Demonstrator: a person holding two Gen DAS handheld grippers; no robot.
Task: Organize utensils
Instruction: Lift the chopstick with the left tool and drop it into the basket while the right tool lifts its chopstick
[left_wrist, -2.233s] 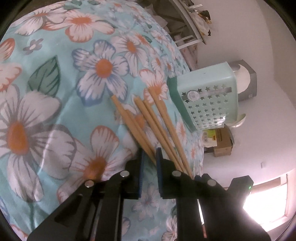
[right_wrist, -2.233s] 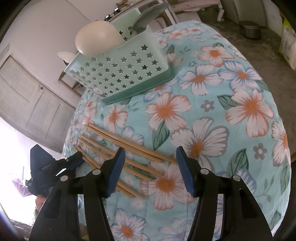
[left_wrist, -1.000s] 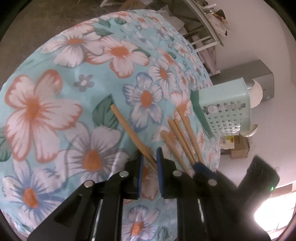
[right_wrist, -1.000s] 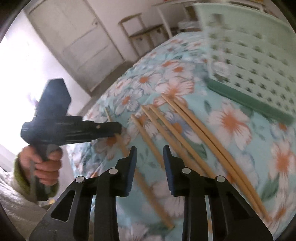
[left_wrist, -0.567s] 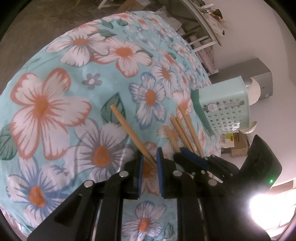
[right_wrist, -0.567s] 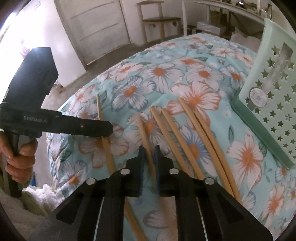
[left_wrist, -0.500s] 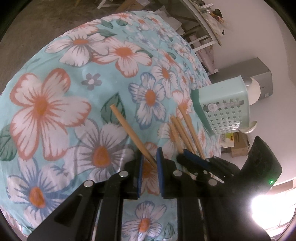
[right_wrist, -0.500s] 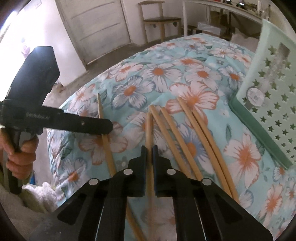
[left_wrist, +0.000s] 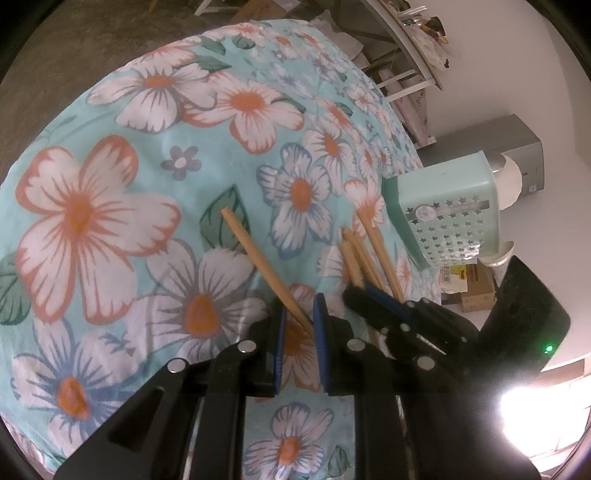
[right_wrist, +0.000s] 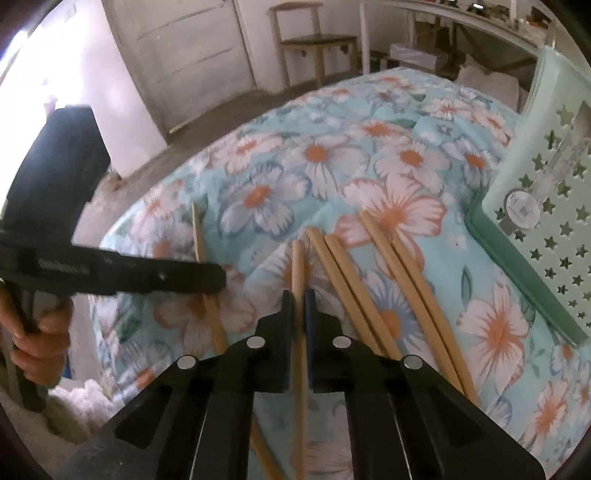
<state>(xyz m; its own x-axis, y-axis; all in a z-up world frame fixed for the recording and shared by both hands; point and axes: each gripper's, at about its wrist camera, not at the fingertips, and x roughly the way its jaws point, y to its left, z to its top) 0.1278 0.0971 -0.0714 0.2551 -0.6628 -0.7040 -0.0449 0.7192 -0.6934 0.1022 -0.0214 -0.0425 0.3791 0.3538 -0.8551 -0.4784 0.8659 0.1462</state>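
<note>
6 chopsticks lie on the flowered cloth (right_wrist: 369, 155). 1 chopstick (left_wrist: 258, 267) lies apart at the left, its near end between the left gripper (left_wrist: 298, 321) pads. Right of it, 1 chopstick (right_wrist: 297, 266) runs between the right gripper (right_wrist: 298, 297) pads. Further right lie 2 pairs (right_wrist: 373, 280) side by side. The perforated basket (right_wrist: 546, 229) stands right of them, at the cloth's edge.
</note>
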